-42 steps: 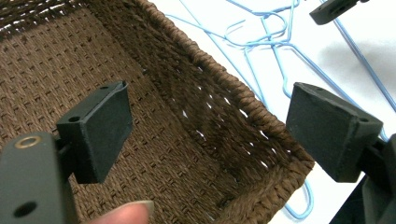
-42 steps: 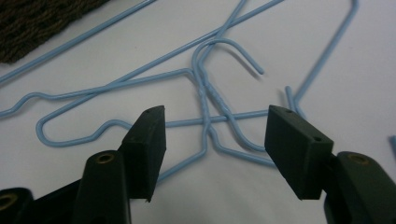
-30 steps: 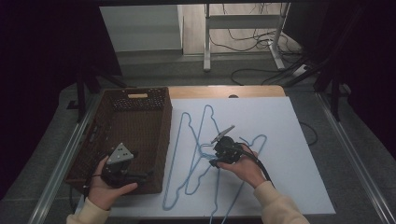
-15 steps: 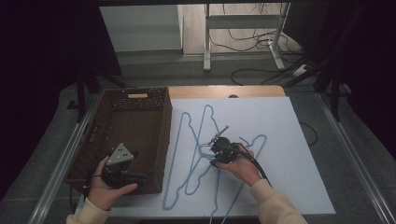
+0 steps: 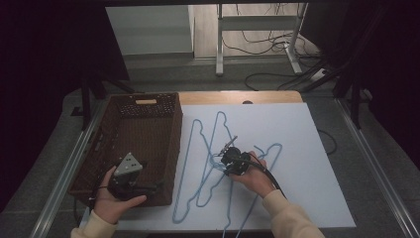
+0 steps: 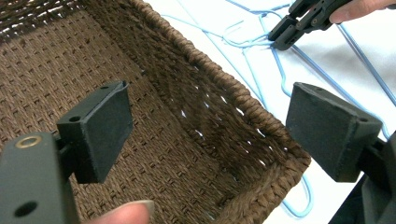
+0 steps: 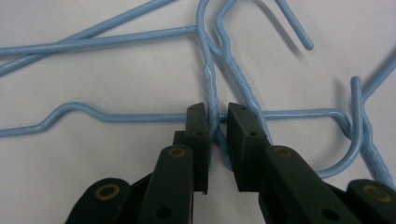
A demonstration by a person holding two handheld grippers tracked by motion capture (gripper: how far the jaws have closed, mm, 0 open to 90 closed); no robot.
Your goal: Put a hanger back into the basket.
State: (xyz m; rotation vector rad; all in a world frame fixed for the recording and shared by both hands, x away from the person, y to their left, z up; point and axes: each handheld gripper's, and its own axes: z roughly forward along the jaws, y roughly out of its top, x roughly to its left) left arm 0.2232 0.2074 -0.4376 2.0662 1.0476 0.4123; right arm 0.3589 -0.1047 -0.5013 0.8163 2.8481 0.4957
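Blue wire hangers are lying tangled on the white table sheet, just right of the brown wicker basket, which is sitting at the table's left side. The right gripper is working at the pile: in the right gripper view its jaws are nearly pressed together, pinching the twisted neck of one hanger between the pads, other hangers' necks and hooks crossing close beside it. The hanger looks to be lying on the sheet, not lifted yet, though hard to tell for sure. The left gripper is hovering over the basket's near right corner, jaws spread wide with nothing between them; a fingertip is showing at the bottom of the left gripper view. Basket interior is showing no hanger in the part visible, and the high view shows none either. Judging from this, the work is likely moving hangers into the basket and is only starting: first grasp is being made, nothing is stowed, all hangers are remaining on the sheet. Left to do: lifting the pinched hanger free of the tangle, carrying it across to the basket, then the rest.
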